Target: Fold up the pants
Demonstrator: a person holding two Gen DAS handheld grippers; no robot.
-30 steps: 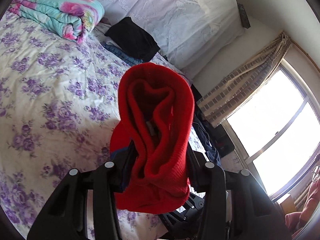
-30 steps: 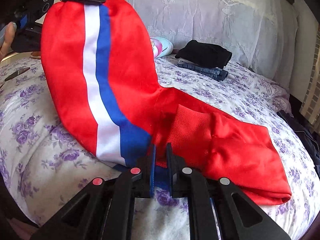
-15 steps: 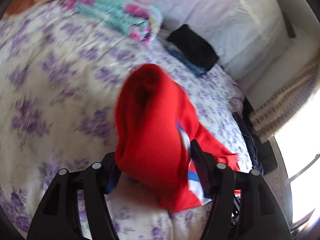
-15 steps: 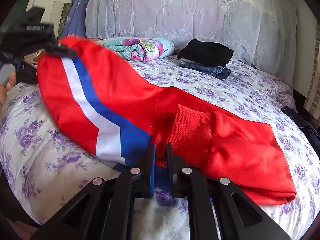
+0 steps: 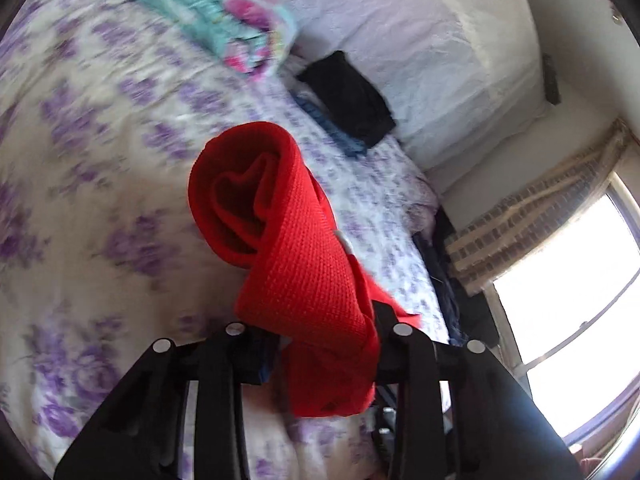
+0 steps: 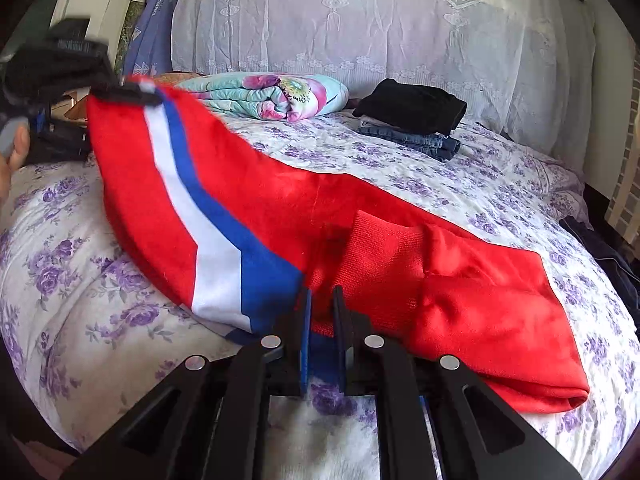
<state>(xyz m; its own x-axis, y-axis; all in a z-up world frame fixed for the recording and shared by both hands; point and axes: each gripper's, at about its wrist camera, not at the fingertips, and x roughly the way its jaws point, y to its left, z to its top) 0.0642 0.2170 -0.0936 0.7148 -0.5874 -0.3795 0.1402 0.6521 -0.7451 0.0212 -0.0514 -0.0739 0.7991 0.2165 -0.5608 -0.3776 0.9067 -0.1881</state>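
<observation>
Red pants (image 6: 280,200) with a white and blue side stripe lie across the flowered bed sheet (image 6: 80,280). My right gripper (image 6: 322,304) is shut on their near edge, low over the bed. At the far left my left gripper (image 6: 120,94) holds the other end raised above the mattress, a hand (image 6: 12,156) behind it. In the left wrist view the ribbed red cuff (image 5: 296,264) curls up between the closing jaws of the left gripper (image 5: 320,340) and hides the pads. The lower part of the pants is folded over at the right.
A folded floral quilt (image 6: 276,96) and a black garment (image 6: 412,106) on folded jeans (image 6: 420,142) lie near the lace-covered headboard (image 6: 360,28). Dark clothes (image 6: 600,248) hang off the bed's right edge. A bright window (image 5: 568,280) is at the right.
My left gripper has come down and outward with its end of the pants, so the raised leg now slants low over the bed. The right gripper has stayed put.
</observation>
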